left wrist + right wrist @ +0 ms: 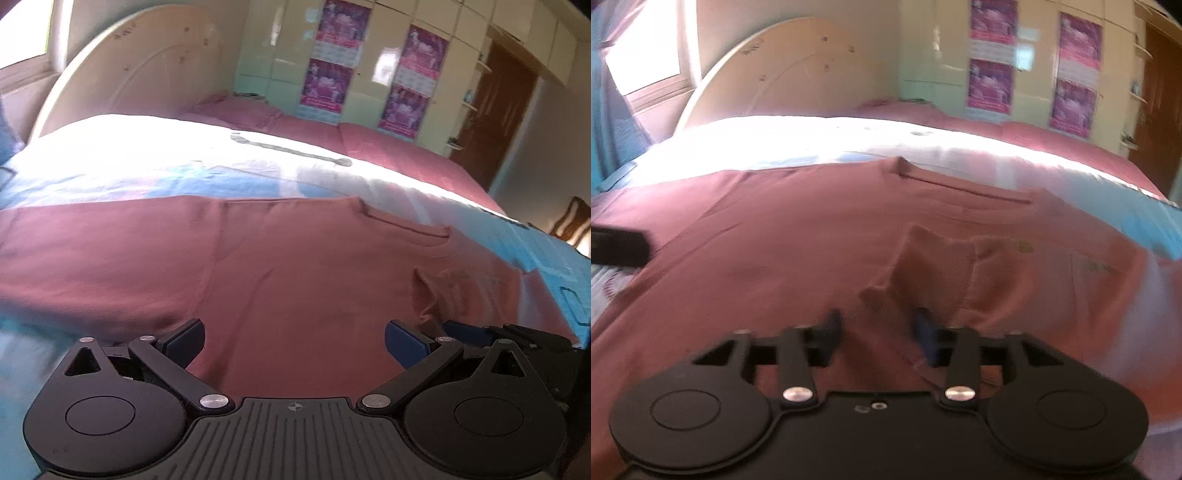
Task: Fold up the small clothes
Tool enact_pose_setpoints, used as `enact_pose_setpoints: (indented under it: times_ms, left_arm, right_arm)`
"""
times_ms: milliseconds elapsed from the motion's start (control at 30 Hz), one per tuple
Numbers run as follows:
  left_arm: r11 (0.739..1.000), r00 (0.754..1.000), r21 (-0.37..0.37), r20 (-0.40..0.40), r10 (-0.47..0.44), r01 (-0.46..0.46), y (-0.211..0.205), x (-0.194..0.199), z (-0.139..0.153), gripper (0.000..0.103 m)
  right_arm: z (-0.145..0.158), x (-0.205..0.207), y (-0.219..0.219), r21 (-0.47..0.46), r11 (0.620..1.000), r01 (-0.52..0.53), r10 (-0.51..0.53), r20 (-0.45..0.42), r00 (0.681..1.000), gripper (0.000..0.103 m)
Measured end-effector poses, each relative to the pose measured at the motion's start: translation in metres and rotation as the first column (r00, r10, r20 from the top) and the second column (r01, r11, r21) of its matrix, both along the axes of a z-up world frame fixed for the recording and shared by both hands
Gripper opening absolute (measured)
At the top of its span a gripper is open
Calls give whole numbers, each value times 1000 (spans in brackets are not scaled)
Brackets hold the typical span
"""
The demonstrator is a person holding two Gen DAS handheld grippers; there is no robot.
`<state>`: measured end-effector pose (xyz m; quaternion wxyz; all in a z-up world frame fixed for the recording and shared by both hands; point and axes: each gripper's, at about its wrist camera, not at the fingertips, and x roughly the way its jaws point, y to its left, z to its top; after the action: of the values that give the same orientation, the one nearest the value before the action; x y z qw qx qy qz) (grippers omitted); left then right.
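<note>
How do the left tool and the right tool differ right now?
The left tool has its fingers spread wide with flat shirt between them; the right tool is much narrower. The right tool's fingers sit on either side of a raised fold of fabric, while the left tool grips nothing. Whether the right is clamped is unclear from blur. Both hover low over the same reddish-brown shirt.

Left hand-held gripper point(294, 343) wide; right hand-held gripper point(878, 334) narrower.

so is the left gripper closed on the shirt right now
No, the left gripper is wide open, its two fingers spread far apart over the maroon shirt with no fabric pinched between them.
</note>
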<state>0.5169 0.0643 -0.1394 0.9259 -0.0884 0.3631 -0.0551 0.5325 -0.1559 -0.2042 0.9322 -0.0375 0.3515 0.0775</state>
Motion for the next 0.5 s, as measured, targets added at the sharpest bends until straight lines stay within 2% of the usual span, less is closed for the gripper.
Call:
enact_pose_setpoints:
  times_ms: [33,67,100,167,200,233,267,400,433,467,500]
  left_arm:
    - [1000,1000,-11,0,-15,15,-6,5,-1,103]
    - [999,999,-24,2,-39,39,-14,13,-3,103]
    - [997,998,-39,3,-66,66,-23,19,-5,103]
    - [990,992,-70,3,-122,122,-45,34,-11,101]
    - [984,987,-84,-5,-160,159,-60,44,-17,96]
    - [978,982,-89,-16,-189,186,-72,52,-21,81]
    - [972,975,-92,-30,-218,215,-86,63,-27,74]
    - [965,965,-90,-69,-253,246,-125,91,-45,74]
    - [963,964,-102,-69,-257,249,-130,95,-47,70]
    - [962,963,-103,-68,-260,252,-135,99,-49,53]
    - [963,963,-91,-74,-259,253,-142,105,-53,43]
  right_arm:
    - [4,0,-6,11,1000,14,-14,23,1000,31]
    - [10,-5,-14,39,998,46,-48,47,998,13]
    - [16,-9,-25,65,993,94,-97,60,993,7]
    - [28,-25,-52,104,975,195,-205,89,975,9]
    - [32,-33,-66,108,962,251,-262,103,960,9]
    - [37,-42,-81,103,946,309,-320,115,940,9]
    - [41,-50,-96,97,925,367,-377,127,917,9]
    - [58,-85,-152,126,822,556,-569,154,808,9]
    - [62,-94,-166,129,792,596,-610,157,777,9]
    - [63,-100,-177,134,766,628,-642,157,750,10]
    - [65,-108,-188,139,737,661,-676,153,721,11]
